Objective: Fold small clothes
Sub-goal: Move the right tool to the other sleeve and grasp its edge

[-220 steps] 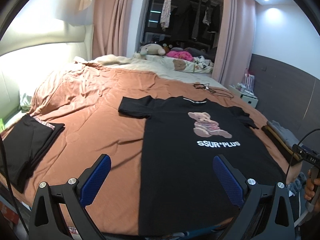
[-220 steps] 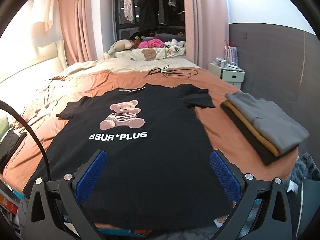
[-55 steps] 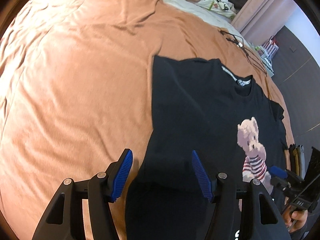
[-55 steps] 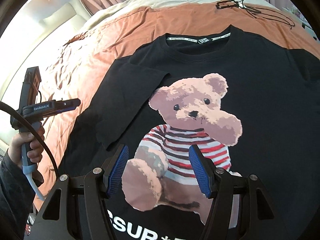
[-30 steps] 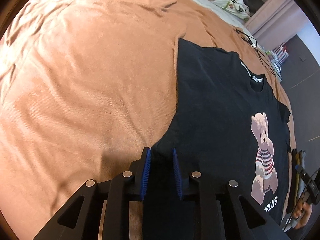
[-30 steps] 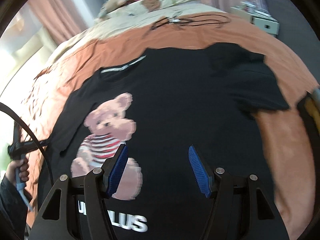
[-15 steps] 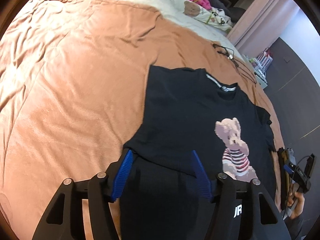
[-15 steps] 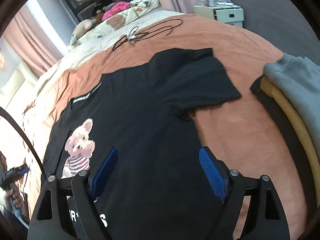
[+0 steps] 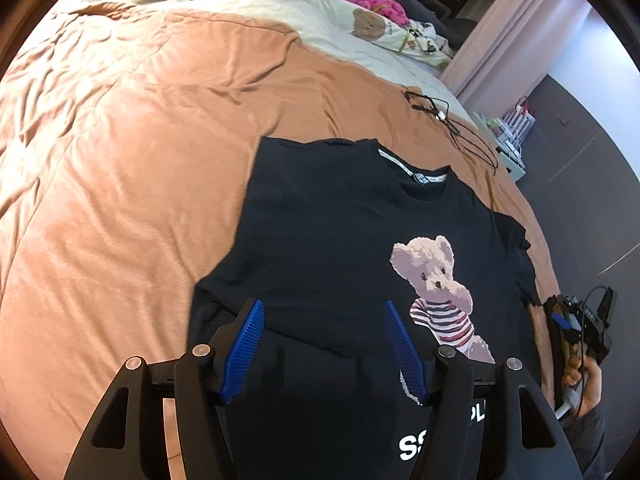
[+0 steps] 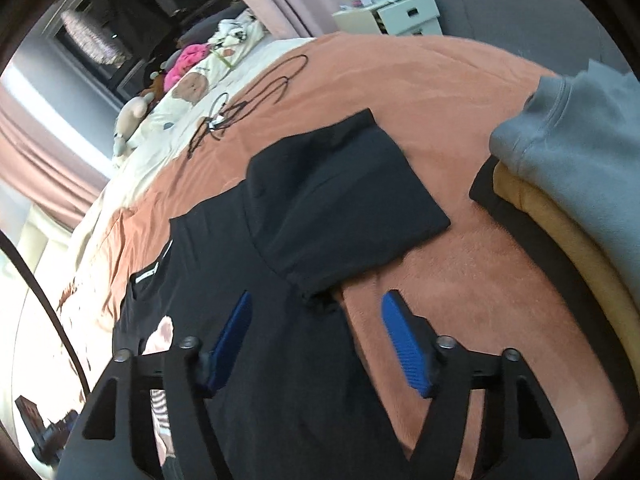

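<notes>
A black T-shirt point(image 9: 332, 248) with a teddy bear print point(image 9: 436, 280) lies front up on the orange bedspread point(image 9: 120, 160). Its left sleeve point(image 9: 248, 304) is folded in over the body. My left gripper point(image 9: 324, 340) is open and empty just above that folded sleeve. In the right wrist view the shirt's right sleeve point(image 10: 340, 196) lies spread flat on the bedspread point(image 10: 460, 288). My right gripper point(image 10: 316, 340) is open and empty, over the shirt's side edge below the sleeve's armpit. The right gripper also shows at the far right of the left wrist view point(image 9: 576, 320).
A stack of folded clothes, grey on top of mustard and black point(image 10: 572, 160), lies right of the shirt. A black cable point(image 10: 244, 104) lies beyond the collar. Pillows and soft toys point(image 9: 368, 20) sit at the bed's head. A white nightstand point(image 10: 396, 12) stands beside the bed.
My left gripper shut on the left sleeve, folded it in over the body, and has opened and pulled back. My right gripper swung right from the bear print to the right sleeve.
</notes>
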Demonstrator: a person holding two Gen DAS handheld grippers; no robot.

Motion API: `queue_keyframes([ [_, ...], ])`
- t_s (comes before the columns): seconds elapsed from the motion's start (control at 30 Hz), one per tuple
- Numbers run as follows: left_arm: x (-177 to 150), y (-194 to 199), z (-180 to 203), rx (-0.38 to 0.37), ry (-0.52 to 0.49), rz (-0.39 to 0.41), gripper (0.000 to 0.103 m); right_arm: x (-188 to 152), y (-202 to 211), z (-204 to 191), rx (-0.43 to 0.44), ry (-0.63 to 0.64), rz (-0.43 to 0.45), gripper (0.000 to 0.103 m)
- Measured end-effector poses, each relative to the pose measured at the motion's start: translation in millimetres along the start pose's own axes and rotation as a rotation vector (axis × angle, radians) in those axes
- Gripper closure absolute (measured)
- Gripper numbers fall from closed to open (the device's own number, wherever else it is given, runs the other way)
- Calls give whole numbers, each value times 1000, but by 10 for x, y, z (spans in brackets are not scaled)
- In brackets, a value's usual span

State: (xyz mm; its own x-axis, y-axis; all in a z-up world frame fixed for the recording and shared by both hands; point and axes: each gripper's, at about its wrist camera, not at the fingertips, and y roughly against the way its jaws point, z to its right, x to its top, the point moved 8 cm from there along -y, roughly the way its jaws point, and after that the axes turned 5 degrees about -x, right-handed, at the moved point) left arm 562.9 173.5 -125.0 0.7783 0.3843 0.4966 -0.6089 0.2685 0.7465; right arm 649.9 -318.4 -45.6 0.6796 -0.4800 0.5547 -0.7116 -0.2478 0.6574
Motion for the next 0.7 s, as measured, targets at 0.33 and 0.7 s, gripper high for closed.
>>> queue_keyframes([
  [0.33,-61,-455,336,-2,-38,-44,39,159,-468,177,-20,-113,-34,50],
  [0.7,-43,-770,538,-14,-66,-84,39,374,-626,193,-82,-138,48,54],
])
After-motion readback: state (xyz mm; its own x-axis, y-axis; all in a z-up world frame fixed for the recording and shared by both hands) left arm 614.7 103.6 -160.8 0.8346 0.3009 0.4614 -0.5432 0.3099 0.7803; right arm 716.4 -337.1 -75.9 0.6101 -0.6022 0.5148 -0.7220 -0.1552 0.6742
